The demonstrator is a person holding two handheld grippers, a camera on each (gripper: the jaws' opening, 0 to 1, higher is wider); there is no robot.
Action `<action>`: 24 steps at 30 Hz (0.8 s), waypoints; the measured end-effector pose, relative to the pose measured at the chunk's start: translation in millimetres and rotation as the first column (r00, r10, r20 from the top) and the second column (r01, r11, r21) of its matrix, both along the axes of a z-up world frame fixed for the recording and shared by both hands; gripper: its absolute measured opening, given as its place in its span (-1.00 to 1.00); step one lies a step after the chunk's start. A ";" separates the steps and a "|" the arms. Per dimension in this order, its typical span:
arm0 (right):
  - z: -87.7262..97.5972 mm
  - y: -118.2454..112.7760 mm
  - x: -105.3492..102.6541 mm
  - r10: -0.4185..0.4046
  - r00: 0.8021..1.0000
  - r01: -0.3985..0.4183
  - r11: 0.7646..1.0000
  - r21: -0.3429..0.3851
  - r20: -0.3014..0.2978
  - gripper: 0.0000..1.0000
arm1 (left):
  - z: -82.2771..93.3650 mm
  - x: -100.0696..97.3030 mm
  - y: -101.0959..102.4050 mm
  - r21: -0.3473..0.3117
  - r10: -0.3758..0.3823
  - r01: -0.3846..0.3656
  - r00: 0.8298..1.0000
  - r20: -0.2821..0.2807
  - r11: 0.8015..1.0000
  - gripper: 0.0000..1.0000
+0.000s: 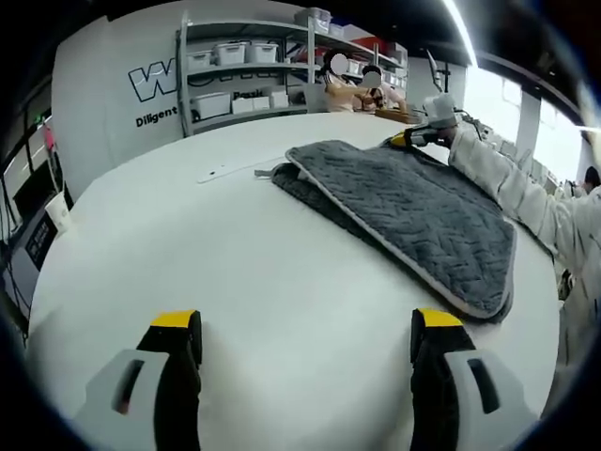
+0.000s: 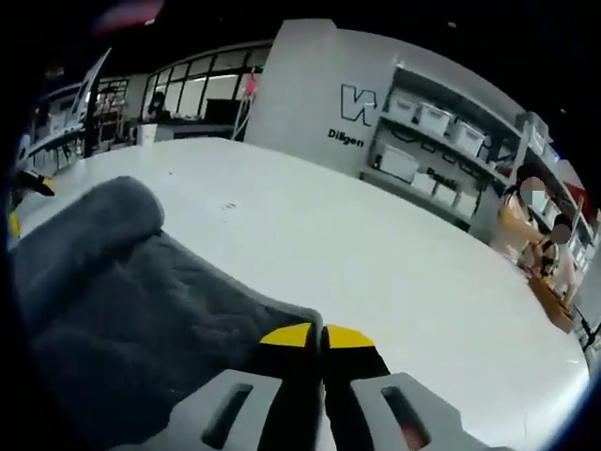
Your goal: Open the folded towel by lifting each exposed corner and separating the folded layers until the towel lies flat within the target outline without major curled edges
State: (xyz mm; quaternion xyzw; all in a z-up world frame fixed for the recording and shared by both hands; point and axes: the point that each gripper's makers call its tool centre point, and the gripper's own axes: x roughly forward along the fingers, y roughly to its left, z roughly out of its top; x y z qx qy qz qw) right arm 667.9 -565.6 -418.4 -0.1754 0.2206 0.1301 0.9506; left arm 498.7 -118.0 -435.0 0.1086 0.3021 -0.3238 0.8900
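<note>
Right gripper view — one towel [image 2: 122,301] (grey), jaws pinching it.

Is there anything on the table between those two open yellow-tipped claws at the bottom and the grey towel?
No. In the left gripper view, only bare white table lies between the left gripper and the grey towel.
</note>
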 end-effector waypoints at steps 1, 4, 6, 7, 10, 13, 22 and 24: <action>0.2 0.2 0.1 0.000 1.000 0.000 1.000 -0.003 0.002 -1.00 | 0.0 0.1 -0.2 0.000 -0.001 0.001 1.000 0.000 1.000 0.82; -0.7 -1.9 1.5 -0.003 1.000 0.003 0.999 -0.045 0.011 -1.00 | -0.5 0.2 -0.8 0.001 -0.003 0.003 1.000 -0.002 1.000 0.82; -2.7 -6.3 2.7 -0.009 1.000 0.010 0.997 -0.075 0.013 -1.00 | -0.5 0.1 -1.0 0.001 -0.004 0.004 1.000 -0.002 1.000 0.82; -4.3 -7.7 3.5 -0.013 1.000 0.014 0.997 -0.076 0.010 -1.00 | -0.4 0.2 -0.9 0.000 -0.002 0.002 1.000 -0.002 1.000 0.82; -9.5 -8.1 5.6 -0.007 1.000 0.007 0.996 -0.089 -0.002 -1.00 | -0.4 0.4 -0.4 0.001 -0.001 0.001 1.000 -0.002 1.000 0.82; -14.9 -9.9 8.0 -0.005 1.000 0.005 0.990 -0.138 -0.004 -1.00 | -0.4 0.2 -0.9 0.000 -0.001 0.001 1.000 -0.002 1.000 0.82; -17.3 -16.6 14.7 -0.020 1.000 0.021 0.989 -0.147 0.010 -1.00 | -0.8 0.7 -0.9 0.001 -0.003 0.003 1.000 -0.003 1.000 0.83; -17.9 -20.3 15.6 -0.027 1.000 0.029 0.988 -0.155 0.011 -1.00 | -1.0 0.5 -0.7 0.003 -0.002 0.002 1.000 -0.003 1.000 0.83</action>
